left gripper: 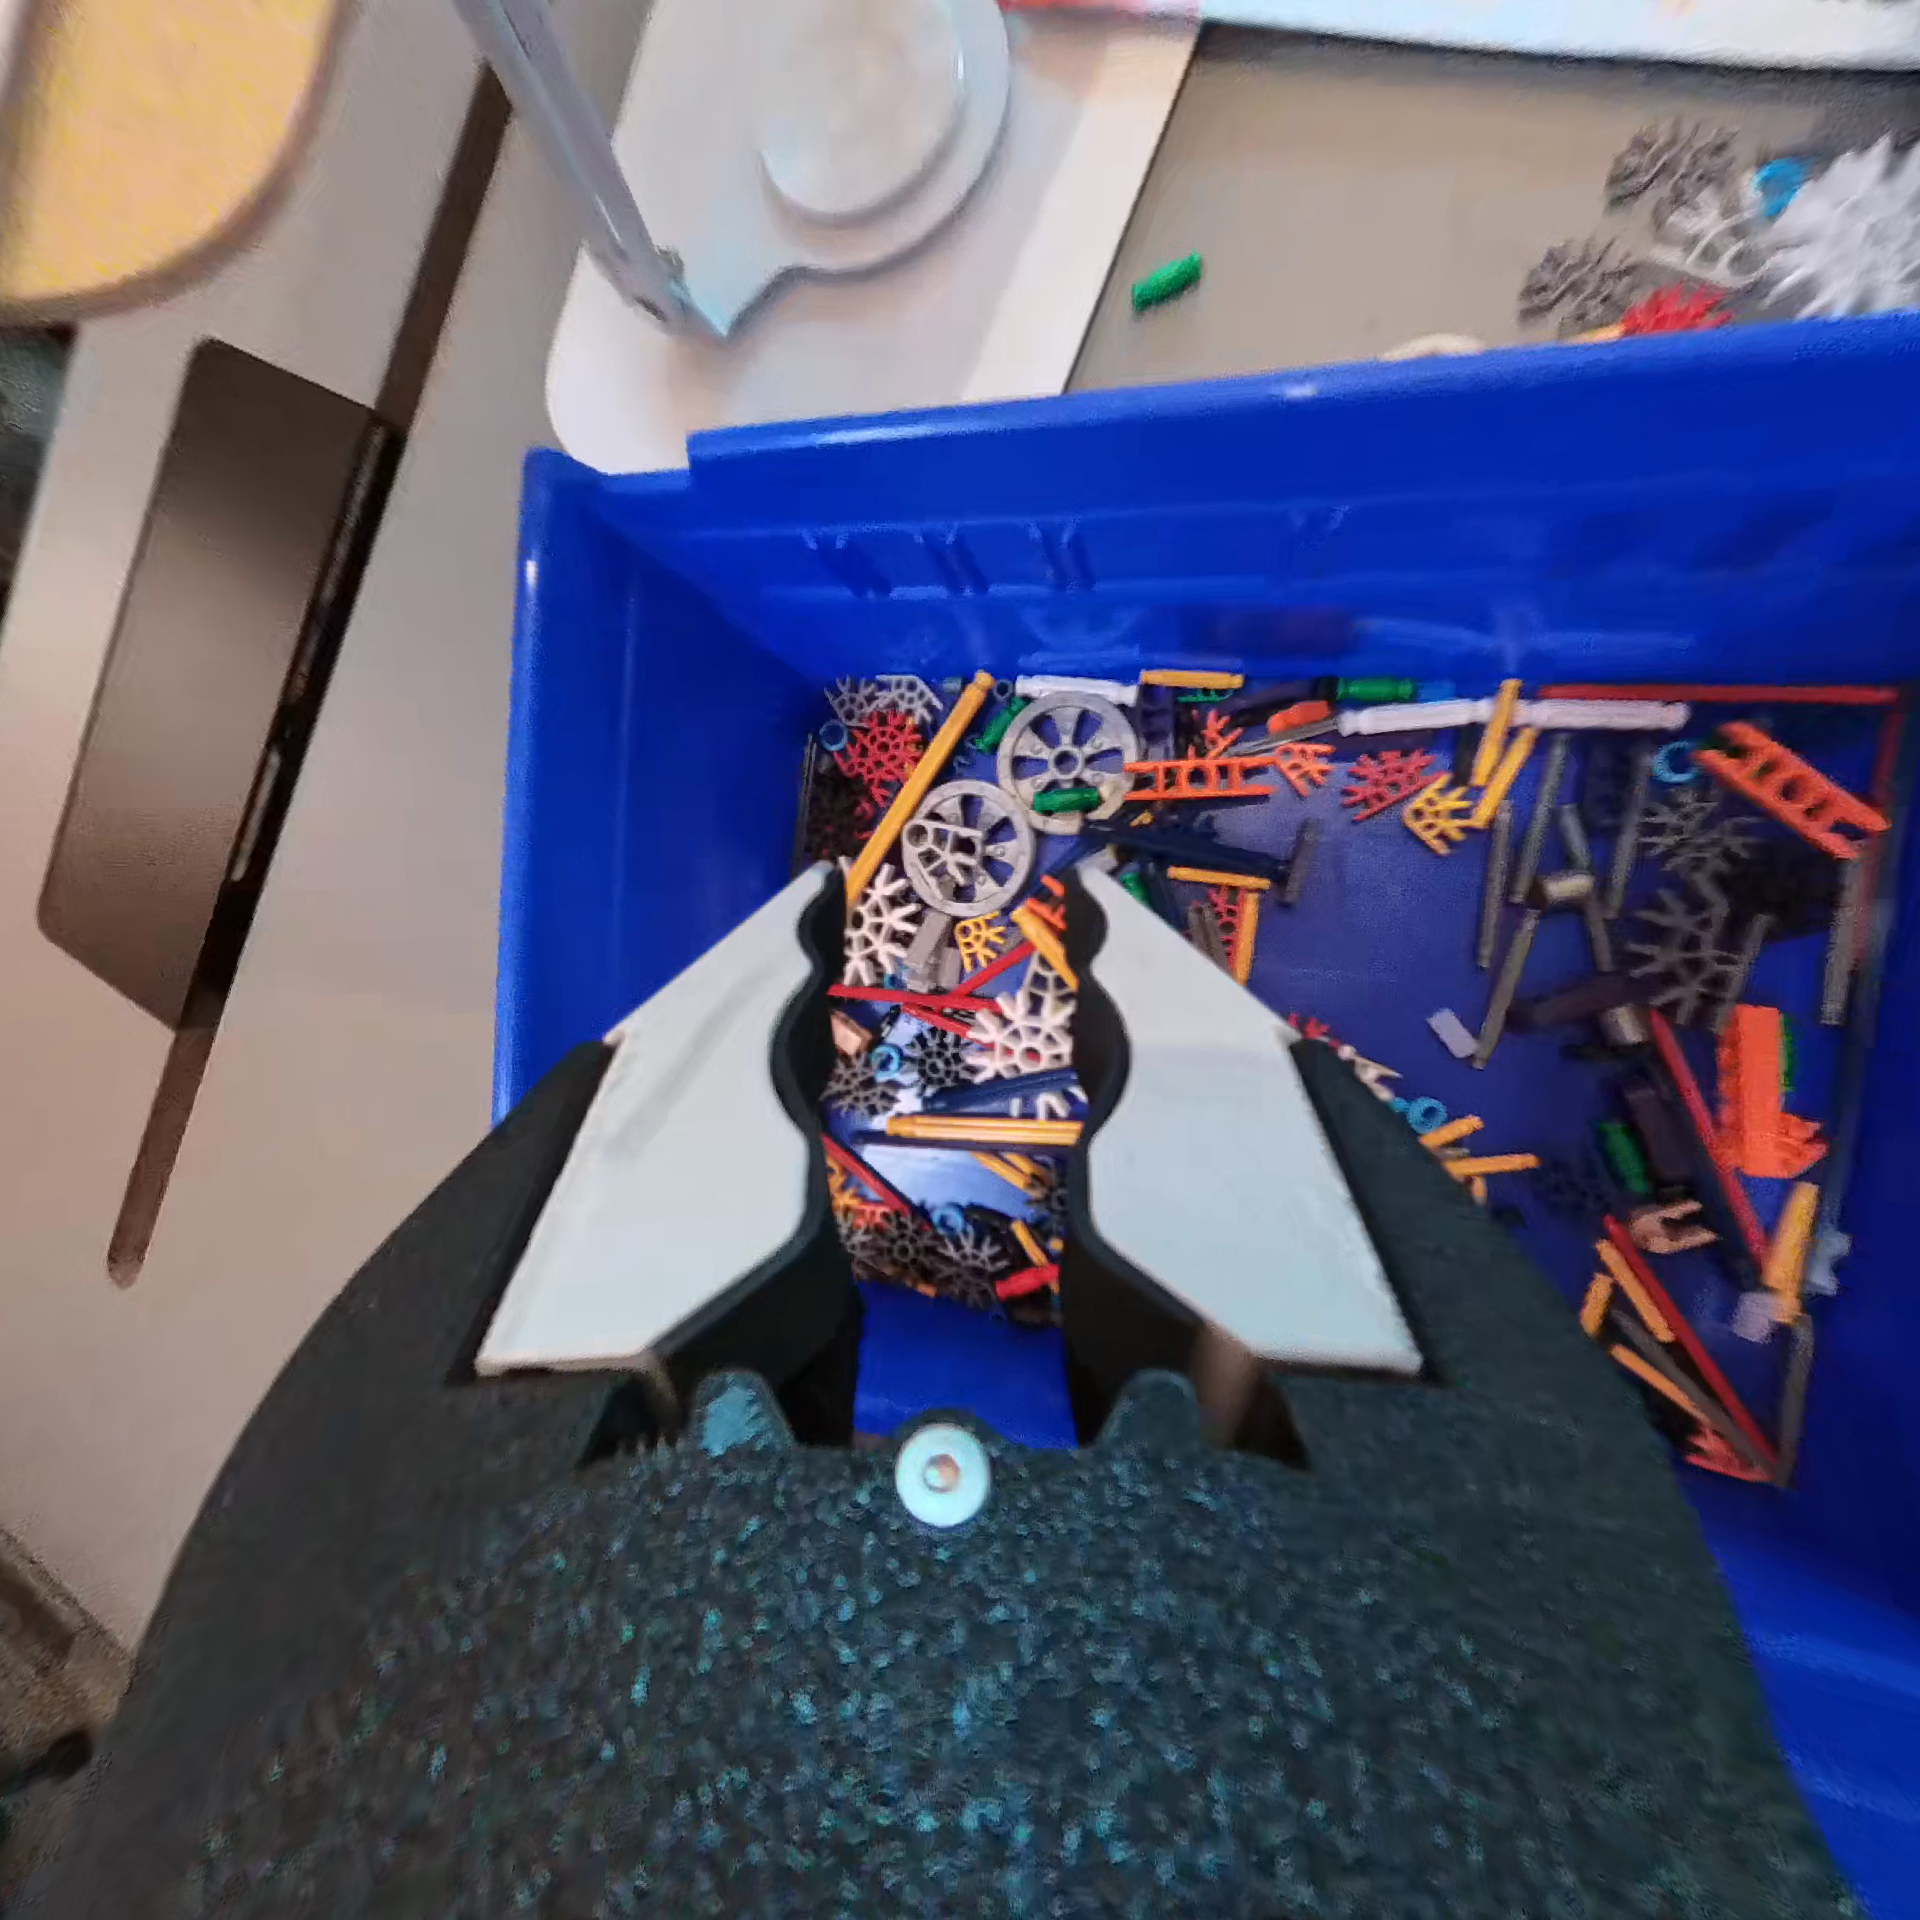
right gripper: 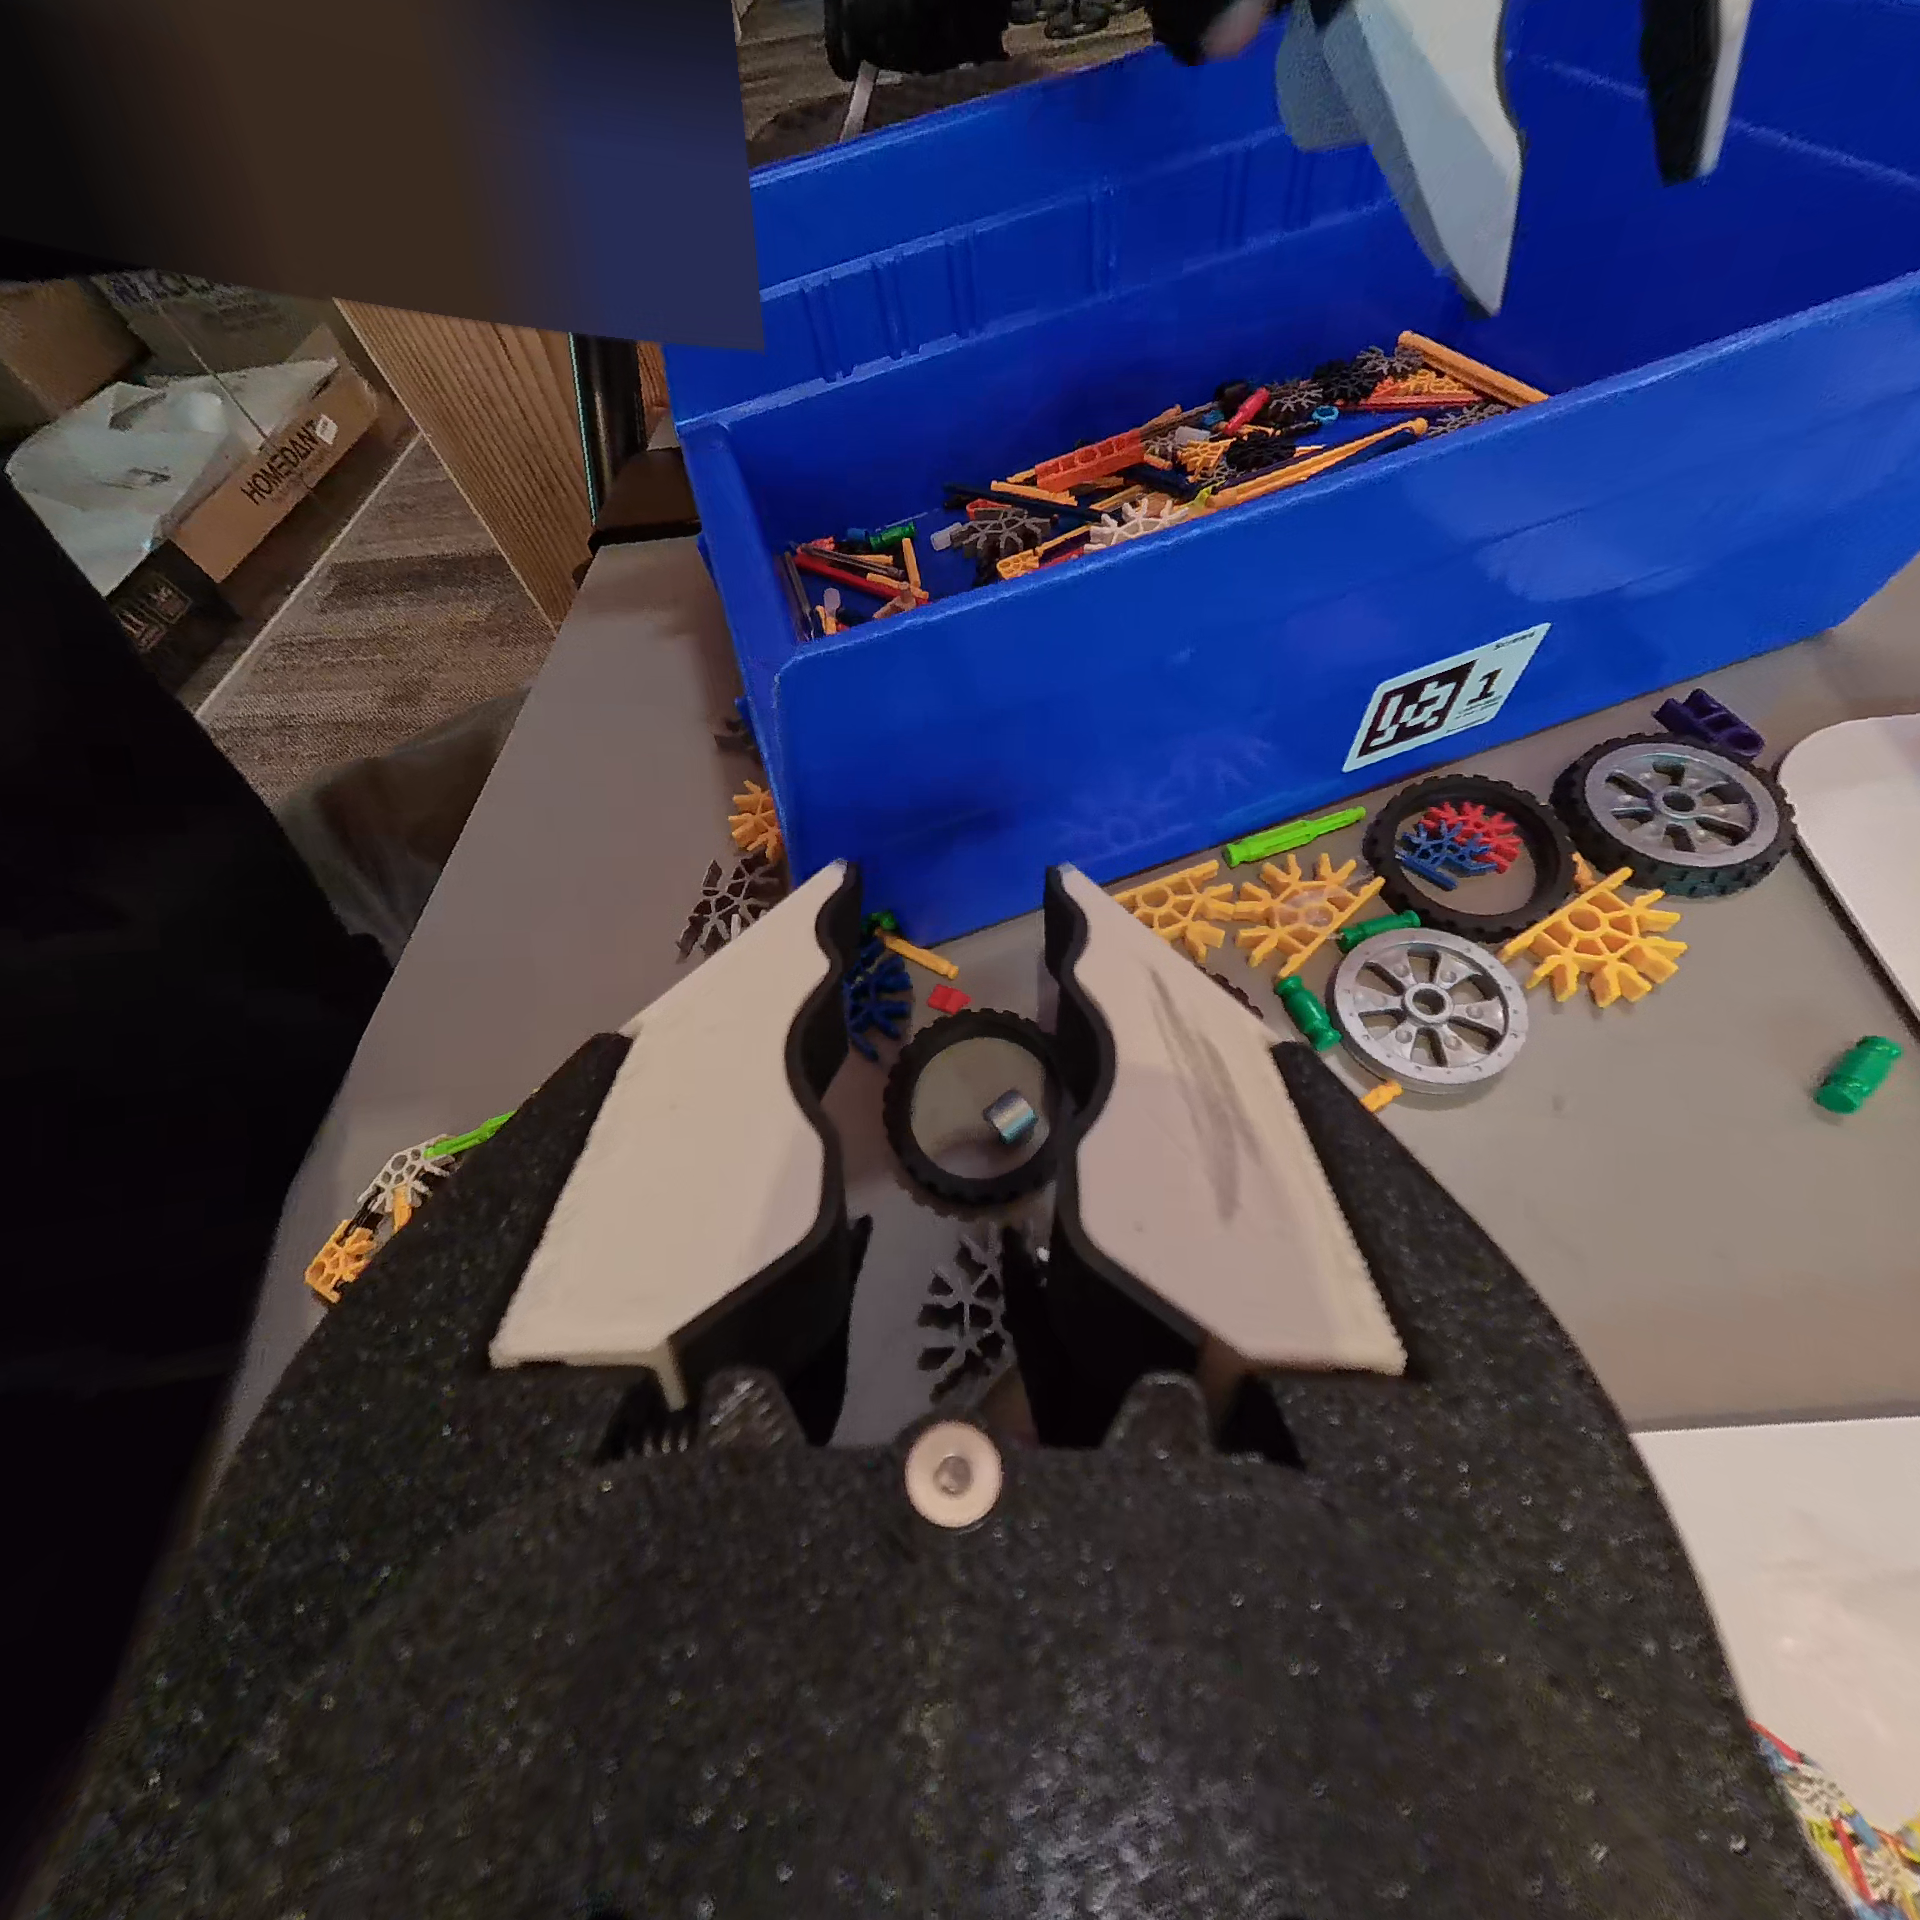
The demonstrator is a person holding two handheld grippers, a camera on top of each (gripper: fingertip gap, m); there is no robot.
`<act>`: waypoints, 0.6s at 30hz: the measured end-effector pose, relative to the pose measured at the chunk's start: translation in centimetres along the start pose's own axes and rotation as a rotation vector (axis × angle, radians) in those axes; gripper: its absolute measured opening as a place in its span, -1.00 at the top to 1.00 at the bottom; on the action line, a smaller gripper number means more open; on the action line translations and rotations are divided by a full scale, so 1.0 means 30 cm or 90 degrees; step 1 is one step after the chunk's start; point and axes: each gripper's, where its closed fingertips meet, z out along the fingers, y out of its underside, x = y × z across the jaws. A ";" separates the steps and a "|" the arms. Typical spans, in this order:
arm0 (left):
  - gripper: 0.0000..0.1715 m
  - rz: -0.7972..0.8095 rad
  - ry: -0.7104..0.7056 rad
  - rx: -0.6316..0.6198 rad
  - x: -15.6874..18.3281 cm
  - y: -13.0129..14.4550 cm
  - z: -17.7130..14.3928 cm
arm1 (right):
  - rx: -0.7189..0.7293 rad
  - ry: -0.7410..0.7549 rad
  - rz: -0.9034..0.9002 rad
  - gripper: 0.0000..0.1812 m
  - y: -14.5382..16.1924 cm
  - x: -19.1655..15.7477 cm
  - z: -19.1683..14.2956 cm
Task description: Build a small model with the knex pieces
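Overhead, the left gripper (left gripper: pixel 951 883) hangs open and empty above the blue bin (left gripper: pixel 665 748) of toy parts filling the right of its frame. Low at centre, the right gripper (right gripper: pixel 951 883) gapes around a small black tyre (right gripper: pixel 971 1112) on the table (right gripper: pixel 1662 1226), its right finger seemingly touching; a skewed squeeze could flick the tyre away.

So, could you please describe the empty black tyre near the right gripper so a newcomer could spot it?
Start at the blue bin on the grey table. In front of its near wall lies a black tyre, seen between the right gripper's fingers. Unlike the other tyres, it encloses only a small metallic cylinder.
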 end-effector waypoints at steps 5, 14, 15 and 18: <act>0.44 0.041 0.051 -0.050 0.016 0.017 0.116 | -0.002 -0.003 -0.002 0.63 0.003 -0.003 0.002; 0.41 0.067 0.086 -0.083 0.012 0.011 0.195 | -0.002 -0.005 -0.002 0.62 0.005 -0.004 0.002; 0.41 0.067 0.088 -0.081 0.009 0.007 0.197 | -0.002 -0.005 -0.002 0.62 0.005 -0.004 0.002; 0.44 0.060 0.092 -0.083 -0.005 0.001 0.208 | -0.001 -0.005 -0.002 0.62 0.004 -0.003 0.002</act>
